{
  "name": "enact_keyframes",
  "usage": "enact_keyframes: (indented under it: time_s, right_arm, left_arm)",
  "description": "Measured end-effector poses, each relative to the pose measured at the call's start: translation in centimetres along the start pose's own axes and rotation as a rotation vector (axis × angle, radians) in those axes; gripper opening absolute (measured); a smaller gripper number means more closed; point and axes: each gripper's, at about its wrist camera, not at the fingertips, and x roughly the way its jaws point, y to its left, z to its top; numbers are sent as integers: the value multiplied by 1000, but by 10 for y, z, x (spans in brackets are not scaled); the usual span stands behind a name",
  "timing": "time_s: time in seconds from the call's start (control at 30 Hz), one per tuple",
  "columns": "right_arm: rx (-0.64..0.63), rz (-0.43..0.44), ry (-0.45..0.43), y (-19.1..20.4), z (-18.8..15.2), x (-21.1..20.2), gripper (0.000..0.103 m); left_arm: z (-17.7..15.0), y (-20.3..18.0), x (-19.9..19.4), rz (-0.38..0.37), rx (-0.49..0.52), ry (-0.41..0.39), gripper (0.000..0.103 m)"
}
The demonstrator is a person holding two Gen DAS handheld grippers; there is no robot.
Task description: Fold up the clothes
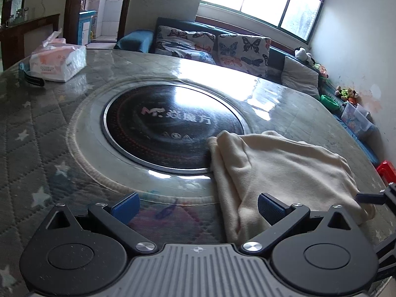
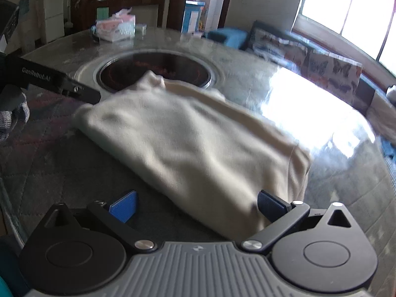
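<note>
A cream garment [image 2: 198,143] is shown lying on the glass-topped table [image 1: 284,94], gathered into a compact, roughly oblong bundle of doubled layers; in the left wrist view it occupies the lower right of the frame, its far corner overlapping the rim of the dark round hob [image 1: 170,126] set into the table's centre. Whether this bundle is a finished fold or an intermediate one cannot be settled, since doubled layers and a loose, rumpled near edge would fit either. The left gripper [image 1: 198,208] is held low over the table at the garment's left edge, its blue pads spread wide apart with nothing between them, one finger lying over the cloth. The right gripper [image 2: 198,205] is likewise held with its tongs apart and nothing clamped, placed at the near end of the bundle, probably so that an edge can be reached from either side. The right wrist view is blurred. A tissue pack [image 1: 58,61] is seen at the upper left of the left view, well apart from the garment, and a sofa with butterfly cushions [image 1: 215,47] stands beyond the table beneath the window.
</note>
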Motion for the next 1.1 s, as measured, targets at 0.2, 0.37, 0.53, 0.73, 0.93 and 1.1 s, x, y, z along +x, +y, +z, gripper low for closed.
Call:
enact_keyframes:
  time_s: [0.2, 0.37, 0.53, 0.73, 0.93, 1.1]
  right_arm:
    - [-132, 45, -69, 30, 23, -8, 96]
    - [-265, 118, -75, 65, 37, 4, 80]
    - [-384, 155, -94, 92, 47, 17, 60]
    - [-467, 160, -100, 105, 57, 32, 47]
    - [-402, 165, -132, 93, 64, 31, 14]
    - [-302, 192, -182, 75, 70, 17, 6]
  left_arm:
    - [7, 14, -4, 35, -51, -10, 103]
    - [12, 20, -7, 5, -99, -6, 102]
    - [16, 24, -3, -50, -169, 24, 98]
    - [19, 28, 6, -132, -284, 78, 95]
    - [22, 27, 15, -197, -397, 119, 95]
    - [25, 24, 25, -270, -507, 158, 95]
